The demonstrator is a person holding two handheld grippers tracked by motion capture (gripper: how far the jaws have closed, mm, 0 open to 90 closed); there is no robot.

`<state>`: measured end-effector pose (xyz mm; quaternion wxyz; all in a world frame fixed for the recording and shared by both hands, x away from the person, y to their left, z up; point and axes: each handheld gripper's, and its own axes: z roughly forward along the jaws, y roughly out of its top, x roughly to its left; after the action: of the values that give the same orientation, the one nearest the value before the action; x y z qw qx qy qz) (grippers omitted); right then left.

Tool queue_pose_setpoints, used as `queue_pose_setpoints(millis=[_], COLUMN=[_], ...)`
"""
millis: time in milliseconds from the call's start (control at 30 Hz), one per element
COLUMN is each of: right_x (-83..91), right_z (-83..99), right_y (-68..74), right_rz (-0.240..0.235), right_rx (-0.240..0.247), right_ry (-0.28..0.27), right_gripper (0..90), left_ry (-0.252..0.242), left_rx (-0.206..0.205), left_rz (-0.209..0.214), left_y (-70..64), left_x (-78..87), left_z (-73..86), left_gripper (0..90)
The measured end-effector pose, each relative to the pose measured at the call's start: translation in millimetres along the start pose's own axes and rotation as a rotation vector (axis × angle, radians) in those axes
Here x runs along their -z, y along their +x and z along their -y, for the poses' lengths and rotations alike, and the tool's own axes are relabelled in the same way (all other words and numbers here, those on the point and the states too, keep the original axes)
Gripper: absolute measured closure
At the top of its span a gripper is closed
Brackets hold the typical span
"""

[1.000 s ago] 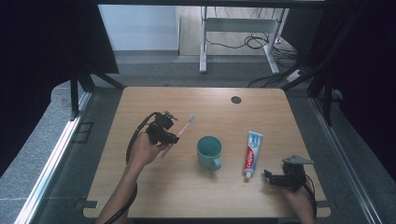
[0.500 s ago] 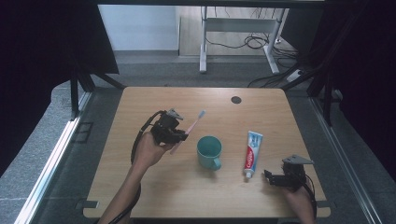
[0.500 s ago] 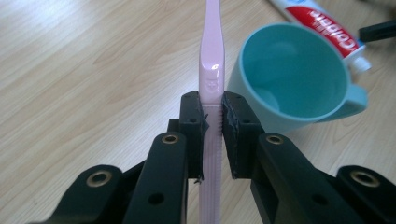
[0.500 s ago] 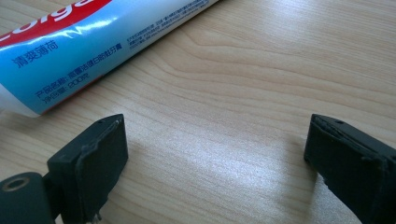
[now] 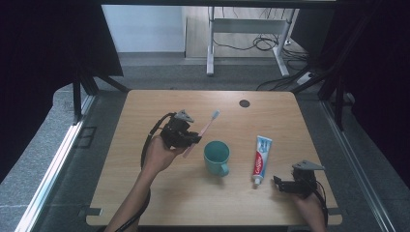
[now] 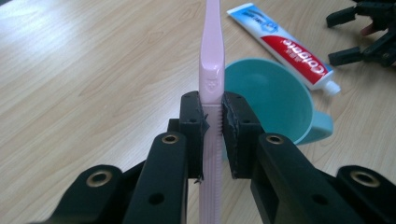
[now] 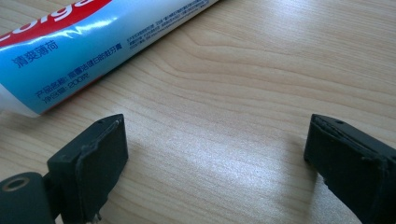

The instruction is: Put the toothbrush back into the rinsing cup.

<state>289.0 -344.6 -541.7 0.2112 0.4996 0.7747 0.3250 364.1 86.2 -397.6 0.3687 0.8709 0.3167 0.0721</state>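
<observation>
Pale wooden table (image 5: 159, 203), grey floor (image 5: 53, 159) around

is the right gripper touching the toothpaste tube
Apart. The right gripper view shows the right gripper open over bare wood, with a strip of table between its jaw and the toothpaste tube.
</observation>
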Motion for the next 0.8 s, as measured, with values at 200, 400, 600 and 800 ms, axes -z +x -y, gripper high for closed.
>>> queue_pose_setpoints(millis=[200, 400, 600, 800], right_x=[0.0, 0.0, 0.0, 0.0], right_z=[0.0, 0.0, 0.0, 0.0], right_y=[0.0, 0.0, 0.0, 0.0], right_rz=[0.0, 0.0, 0.0, 0.0], right_rx=[0.0, 0.0, 0.0, 0.0], right_ry=[0.0, 0.0, 0.0, 0.0], right_gripper=[5.6, 5.6, 5.6, 5.6], left_ry=[-0.025, -0.061, -0.086, -0.118], left_rx=[-0.021, -0.027, -0.036, -0.046], left_rz=[0.011, 0.021, 0.028, 0.036], left_y=[-5.1, -10.8, -15.3, -20.3], left_x=[-1.6, -3.6, -7.4, -12.2], left_z=[-7.2, -13.0, -18.4, -23.9], left_gripper=[78.9, 78.9, 78.9, 78.9])
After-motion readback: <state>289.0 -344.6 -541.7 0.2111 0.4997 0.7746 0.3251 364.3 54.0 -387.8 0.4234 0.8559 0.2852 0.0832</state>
